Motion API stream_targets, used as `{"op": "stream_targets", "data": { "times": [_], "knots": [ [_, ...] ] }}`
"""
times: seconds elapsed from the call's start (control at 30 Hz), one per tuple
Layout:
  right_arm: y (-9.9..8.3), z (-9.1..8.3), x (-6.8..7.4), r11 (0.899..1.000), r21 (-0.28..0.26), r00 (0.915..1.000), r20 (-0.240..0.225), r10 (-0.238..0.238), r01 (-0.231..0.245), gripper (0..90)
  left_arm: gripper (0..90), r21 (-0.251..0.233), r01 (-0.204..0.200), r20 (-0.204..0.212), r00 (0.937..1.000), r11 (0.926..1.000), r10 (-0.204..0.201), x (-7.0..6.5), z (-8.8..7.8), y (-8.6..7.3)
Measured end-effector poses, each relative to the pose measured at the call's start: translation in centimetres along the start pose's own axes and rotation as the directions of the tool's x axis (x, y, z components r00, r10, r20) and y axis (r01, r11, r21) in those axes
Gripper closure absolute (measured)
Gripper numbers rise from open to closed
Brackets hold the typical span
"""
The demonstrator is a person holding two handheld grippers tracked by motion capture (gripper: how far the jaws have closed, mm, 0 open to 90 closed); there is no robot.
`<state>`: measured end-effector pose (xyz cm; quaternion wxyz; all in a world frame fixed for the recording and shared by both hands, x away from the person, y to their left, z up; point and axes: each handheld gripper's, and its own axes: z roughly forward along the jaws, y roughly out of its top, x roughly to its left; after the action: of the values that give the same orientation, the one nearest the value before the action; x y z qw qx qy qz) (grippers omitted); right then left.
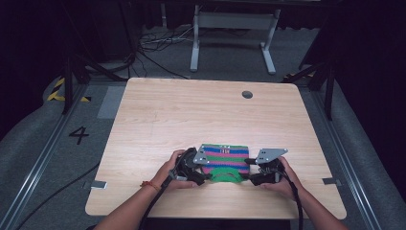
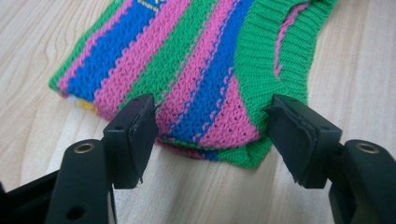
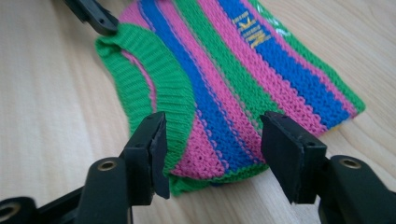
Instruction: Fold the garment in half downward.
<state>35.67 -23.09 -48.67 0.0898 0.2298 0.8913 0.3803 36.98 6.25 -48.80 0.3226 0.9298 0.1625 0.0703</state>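
Note:
A small knitted garment (image 1: 224, 161) with green, pink and blue stripes and a green ribbed collar lies flat near the table's front edge. My left gripper (image 1: 197, 173) is at its left near corner, and my right gripper (image 1: 254, 173) at its right near corner. In the left gripper view the left gripper (image 2: 212, 140) is open, its jaws straddling the corner of the knitted garment (image 2: 196, 70) without closing on it. In the right gripper view the right gripper (image 3: 212, 154) is open around the other corner of the garment (image 3: 233, 79). A small yellow label (image 3: 250, 29) is stitched on a blue stripe.
The wooden table (image 1: 191, 115) has a round cable hole (image 1: 247, 94) at the back right. Beyond the table stand a white desk frame (image 1: 232, 33) and loose cables on the grey floor. A tip of the other gripper (image 3: 93, 16) shows by the collar.

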Motion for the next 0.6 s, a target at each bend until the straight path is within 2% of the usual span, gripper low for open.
{"op": "stream_targets", "data": {
  "times": [0.03,0.07,0.17,0.2,0.23,0.3,0.33,0.4,0.47,0.6],
  "knots": [
    [-0.1,0.1,0.0,1.0,0.004,1.0,0.003,0.002,-0.002,41.2,32.9,0.002,0.001,-0.005,1.0,1.0,-0.001,0.0,0.1,-0.1],
    [-0.3,0.3,-0.1,1.0,0.007,1.0,0.008,0.002,-0.003,40.6,32.2,-0.008,0.024,0.001,0.9997,0.9997,-0.024,0.2,0.2,-0.3],
    [-0.8,0.5,-0.3,1.0,-0.01,1.0,0.006,0.006,-0.005,39.6,29.8,-0.028,0.054,0.016,0.9984,0.9981,-0.054,0.6,0.4,-0.6],
    [-0.8,0.5,-0.3,1.0,-0.01,1.0,0.006,0.006,-0.005,39.6,29.1,-0.028,0.054,0.016,0.9984,0.9981,-0.054,0.6,0.4,-0.6],
    [-0.6,0.4,-0.1,1.0,0.002,0.9995,0.03,-0.01,0.01,37.8,28.5,-0.03,0.051,0.008,0.9987,0.9983,-0.05,0.5,0.4,-0.6],
    [-0.4,0.4,0.0,1.0,0.007,0.9988,0.046,-0.016,0.016,34.1,28.5,-0.021,0.043,-0.007,0.999,0.9988,-0.043,0.3,0.3,-0.5],
    [-0.3,0.3,0.0,1.0,0.006,0.9987,0.05,-0.011,0.01,33.4,28.3,-0.021,0.043,-0.007,0.999,0.9988,-0.043,0.3,0.3,-0.5],
    [-0.2,0.0,-0.1,1.0,-0.006,0.9979,0.065,0.002,-0.002,32.4,27.4,-0.022,0.023,-0.033,0.9992,0.9995,-0.024,0.1,-0.1,-0.3],
    [0.0,-0.4,-0.2,1.0,-0.019,0.9966,0.081,0.013,-0.012,32.5,26.6,-0.018,0.02,-0.049,0.9986,0.9996,-0.02,0.0,-0.6,-0.1],
    [0.2,-1.0,-0.3,1.0,-0.021,0.996,0.088,0.016,-0.014,32.2,25.3,-0.019,0.001,-0.074,0.9973,0.9998,-0.002,0.0,-1.6,-0.3]
  ]
}}
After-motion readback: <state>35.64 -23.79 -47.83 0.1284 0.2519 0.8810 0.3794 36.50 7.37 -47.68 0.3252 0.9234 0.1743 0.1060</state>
